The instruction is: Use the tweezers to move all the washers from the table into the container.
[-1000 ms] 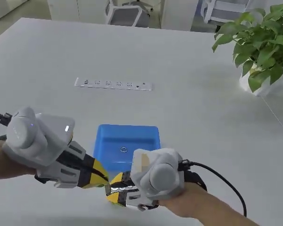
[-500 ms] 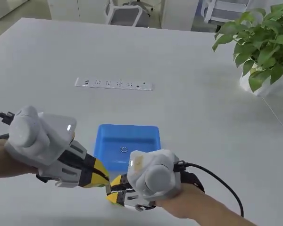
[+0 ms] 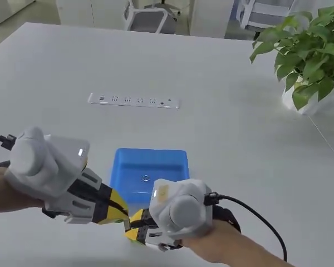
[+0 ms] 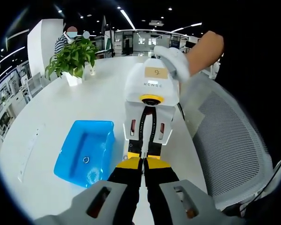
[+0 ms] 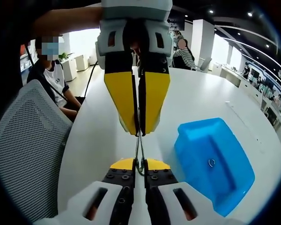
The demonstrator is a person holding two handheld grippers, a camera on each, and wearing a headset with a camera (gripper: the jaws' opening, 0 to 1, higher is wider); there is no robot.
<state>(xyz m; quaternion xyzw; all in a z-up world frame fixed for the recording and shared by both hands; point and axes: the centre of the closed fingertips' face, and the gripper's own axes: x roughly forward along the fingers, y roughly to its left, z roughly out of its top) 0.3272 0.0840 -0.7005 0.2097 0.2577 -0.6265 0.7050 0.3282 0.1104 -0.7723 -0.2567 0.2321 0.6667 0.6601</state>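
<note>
Two grippers meet tip to tip on the tweezers (image 5: 138, 149)
Left gripper (image 3: 124, 210) and right gripper (image 3: 134, 223) both clenched on the tweezers, just beside the blue container (image 3: 122, 167) at its near edge; one washer (image 3: 146, 178) lies inside it, container on white table (image 3: 222, 128)

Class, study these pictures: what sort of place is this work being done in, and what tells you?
Most likely an open-plan office or meeting room: a large white table with a power strip on it, a potted plant at its edge, and a mesh chair beside it.
</note>
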